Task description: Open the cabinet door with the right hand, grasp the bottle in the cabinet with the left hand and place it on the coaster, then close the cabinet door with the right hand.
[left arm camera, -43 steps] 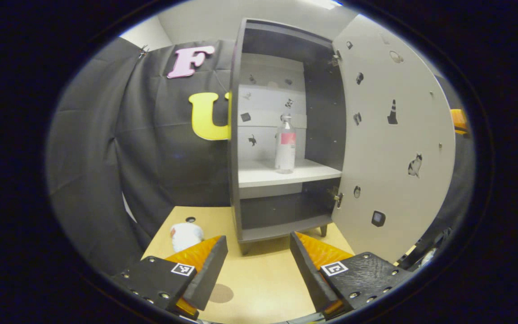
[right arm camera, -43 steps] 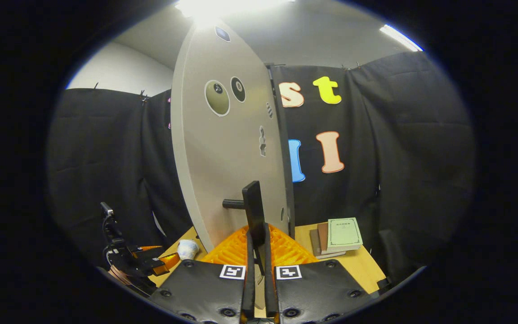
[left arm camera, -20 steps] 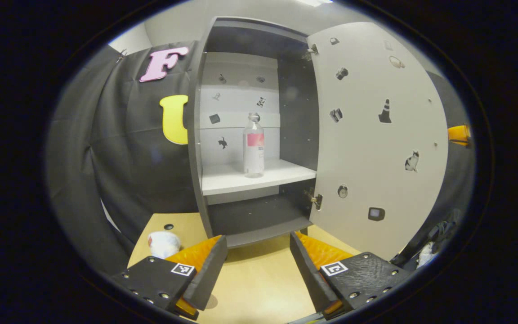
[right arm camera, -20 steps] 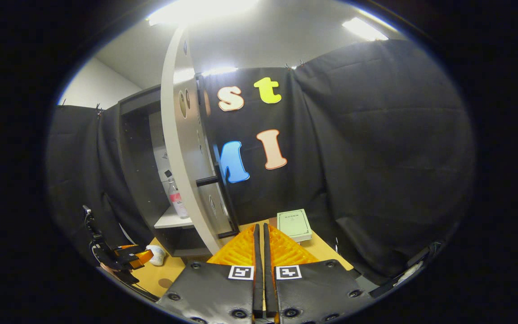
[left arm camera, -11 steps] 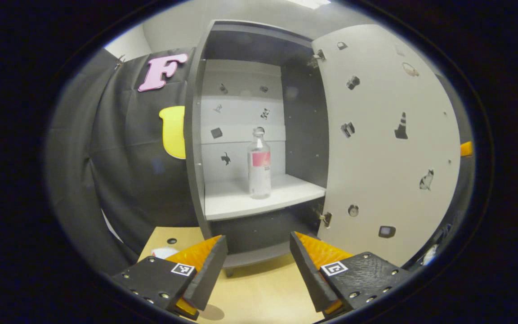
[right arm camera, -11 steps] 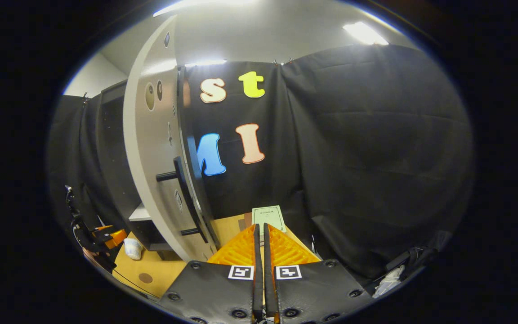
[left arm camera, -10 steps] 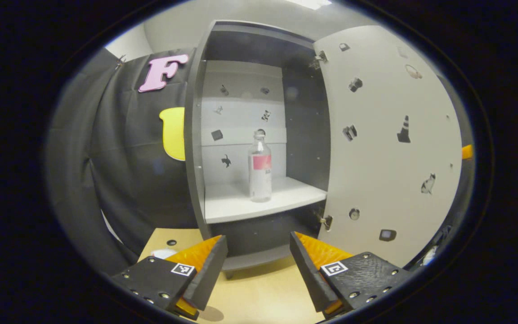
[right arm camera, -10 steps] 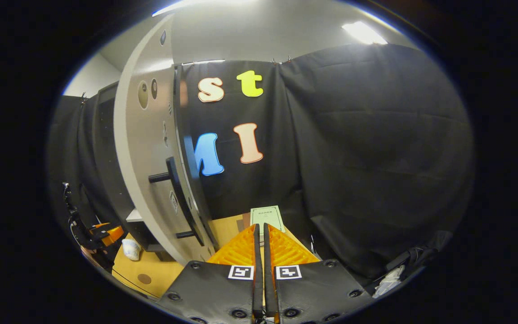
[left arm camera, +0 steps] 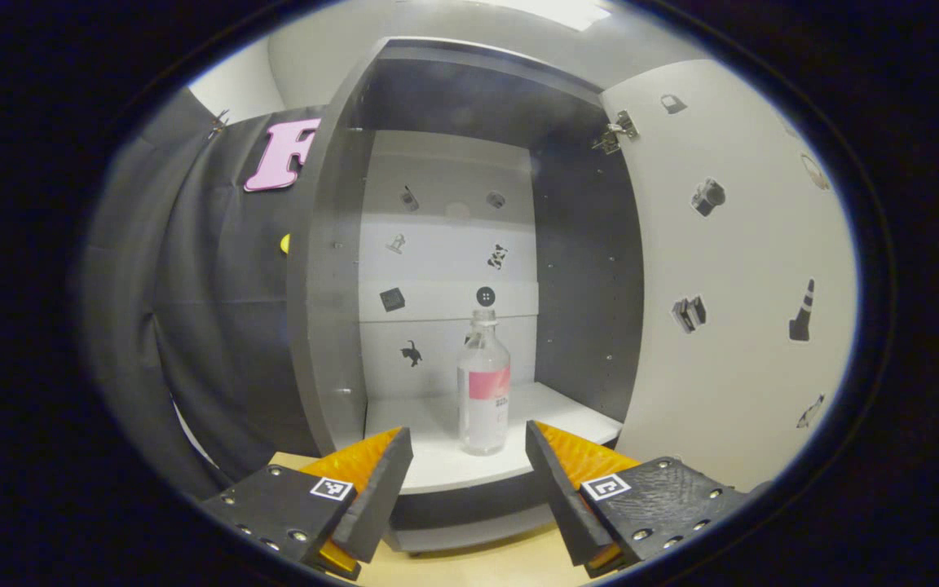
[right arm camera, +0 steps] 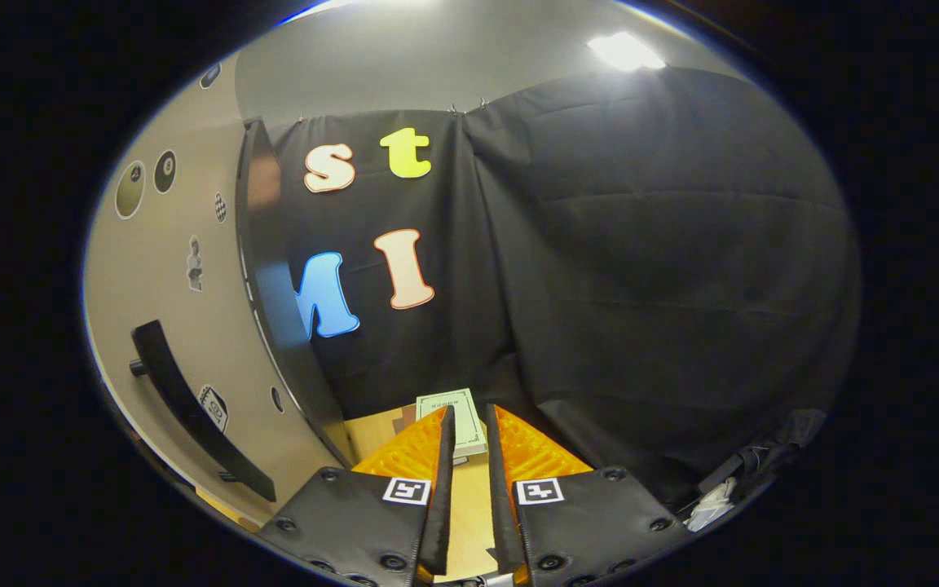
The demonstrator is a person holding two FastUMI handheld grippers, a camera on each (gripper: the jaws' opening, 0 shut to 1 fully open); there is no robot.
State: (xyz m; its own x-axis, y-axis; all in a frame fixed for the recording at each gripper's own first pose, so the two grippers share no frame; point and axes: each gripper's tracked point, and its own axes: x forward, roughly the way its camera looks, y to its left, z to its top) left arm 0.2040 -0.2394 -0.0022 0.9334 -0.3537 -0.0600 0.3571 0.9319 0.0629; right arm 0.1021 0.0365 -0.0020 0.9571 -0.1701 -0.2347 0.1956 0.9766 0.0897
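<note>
The grey cabinet [left arm camera: 327,310] stands open, its door [left arm camera: 730,277] swung out to the right. On its white shelf [left arm camera: 425,456] a clear bottle [left arm camera: 483,383] with a pink label stands upright. My left gripper [left arm camera: 468,469] is open just in front of the shelf, its fingertips level with the bottle's base and a little short of it. In the right gripper view the door's outer face [right arm camera: 168,269] with its black handle [right arm camera: 192,412] lies at the left. My right gripper [right arm camera: 467,456] is apart from the handle, slightly open, with nothing between its fingers.
A stack of books [right arm camera: 451,408] lies on the wooden table [right arm camera: 372,428] ahead of the right gripper, against the black cloth wall. The cabinet's dark side walls [left arm camera: 588,277] flank the bottle left and right. A strip of table [left arm camera: 478,567] shows below the cabinet.
My left gripper has risen and closed in on the shelf, so the bottle now stands between its fingertips in view. My right gripper has swung right, away from the handle, and parted slightly.
</note>
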